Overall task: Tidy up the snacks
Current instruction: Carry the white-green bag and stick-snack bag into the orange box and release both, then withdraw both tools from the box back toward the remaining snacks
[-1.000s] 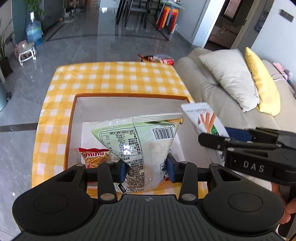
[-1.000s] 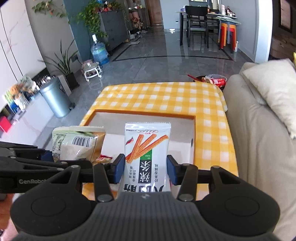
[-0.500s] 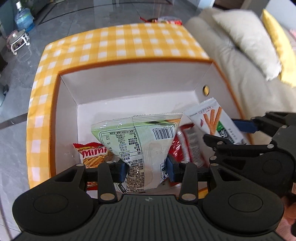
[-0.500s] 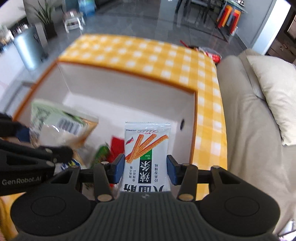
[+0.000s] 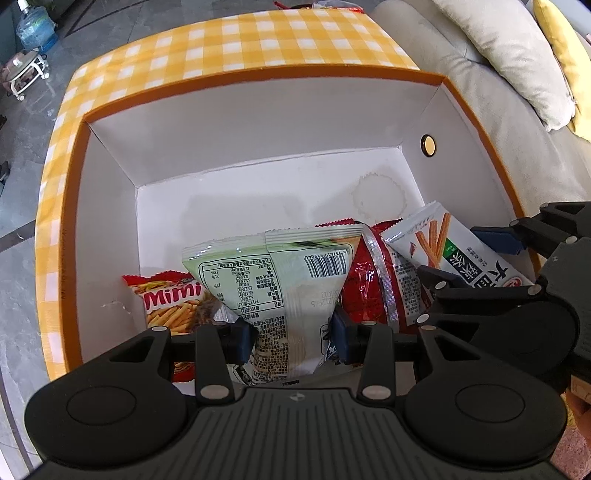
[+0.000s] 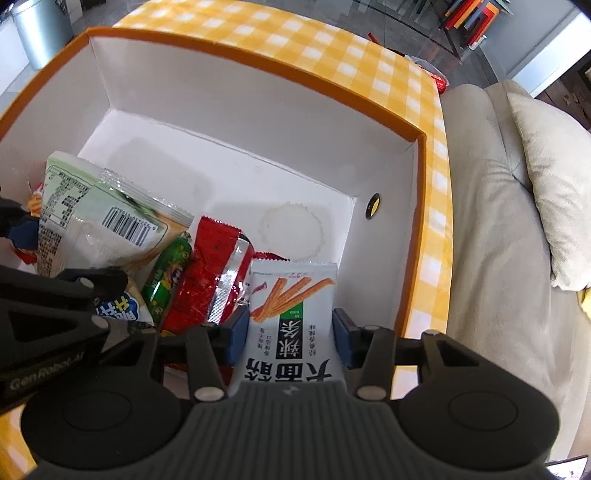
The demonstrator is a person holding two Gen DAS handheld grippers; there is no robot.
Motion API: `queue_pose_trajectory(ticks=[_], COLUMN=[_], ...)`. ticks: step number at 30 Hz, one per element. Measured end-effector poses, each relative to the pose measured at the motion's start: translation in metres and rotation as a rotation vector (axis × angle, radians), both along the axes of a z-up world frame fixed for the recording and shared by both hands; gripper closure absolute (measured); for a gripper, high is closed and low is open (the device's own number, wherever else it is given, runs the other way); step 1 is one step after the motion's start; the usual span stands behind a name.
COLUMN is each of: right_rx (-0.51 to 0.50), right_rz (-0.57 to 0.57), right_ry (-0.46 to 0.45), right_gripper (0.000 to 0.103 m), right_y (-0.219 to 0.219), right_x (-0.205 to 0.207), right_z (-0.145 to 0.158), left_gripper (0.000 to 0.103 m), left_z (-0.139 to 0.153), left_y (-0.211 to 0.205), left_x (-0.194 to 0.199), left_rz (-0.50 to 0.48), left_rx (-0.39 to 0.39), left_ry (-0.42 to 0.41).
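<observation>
A grey tiled floor (image 5: pixel 22 206) spreads around a tabletop (image 5: pixel 258 40) under a yellow-and-white checked cloth, with a beige sofa (image 6: pixel 491 221) along its right edge carrying a cream pillow (image 6: pixel 550 177) and, in the left view, a yellow one (image 5: pixel 569 48). A metal bin (image 6: pixel 40 26) and a water bottle (image 5: pixel 35 31) stand on the floor beyond the tabletop. On the cloth sits an open box (image 5: pixel 258 122) with an orange rim and white inside, a round hole in its right wall and a faint ring mark on its floor. Both tools point steeply down into the near part of the box, side by side. The left tool (image 5: pixel 291 338) is clamped on a pale green bag (image 5: pixel 280 280), its blue pads pressing the bag's sides, barcode and nutrition panel facing the camera. The right tool (image 6: pixel 288 338) is clamped on a white packet (image 6: pixel 291 314) printed with orange sticks, held low against the box's right side. Between the two lie a red foil pack (image 6: pixel 207 288) and a small green pack (image 6: pixel 168 280); a red "Mimi" bag (image 5: pixel 173 302) lies at the left, partly behind the green bag. The lower ends of both held bags are hidden by the tool bodies, so whether they touch the box floor cannot be told. A blue-and-white wrapper (image 6: pixel 122 310) shows only a corner behind the left tool, and a bit of hand (image 5: pixel 580 417) shows at the left view's right edge.
</observation>
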State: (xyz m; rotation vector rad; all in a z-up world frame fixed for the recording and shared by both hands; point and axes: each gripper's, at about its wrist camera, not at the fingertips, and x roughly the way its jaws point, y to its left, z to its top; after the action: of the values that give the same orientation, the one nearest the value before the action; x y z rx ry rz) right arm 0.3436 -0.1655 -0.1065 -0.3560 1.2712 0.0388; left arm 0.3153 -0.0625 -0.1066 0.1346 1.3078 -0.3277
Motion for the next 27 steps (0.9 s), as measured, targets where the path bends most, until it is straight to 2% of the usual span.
queue_pose_trajectory(ticks=[13, 15, 27], right_rx=[-0.035, -0.031, -0.008], right_rz=[0.027, 0.035, 0.065], right_ry=[-0.001, -0.001, -0.022], right_gripper=[0.055, 0.054, 0.046], right_y=[0.001, 0.000, -0.001], right_x=[-0.002, -0.004, -0.017], right_z=[-0.002, -0.001, 0.015], left_gripper=[0.054, 0.049, 0.037], left_z=[-0.006, -0.005, 0.011], left_y=[-0.009, -0.010, -0.005], left_x=[0.002, 0.001, -0.016], left_rz=[0.000, -0.005, -0.016], left_rx=[0.034, 0.049, 0.081], left_ry=[-0.002, -0.013, -0.069])
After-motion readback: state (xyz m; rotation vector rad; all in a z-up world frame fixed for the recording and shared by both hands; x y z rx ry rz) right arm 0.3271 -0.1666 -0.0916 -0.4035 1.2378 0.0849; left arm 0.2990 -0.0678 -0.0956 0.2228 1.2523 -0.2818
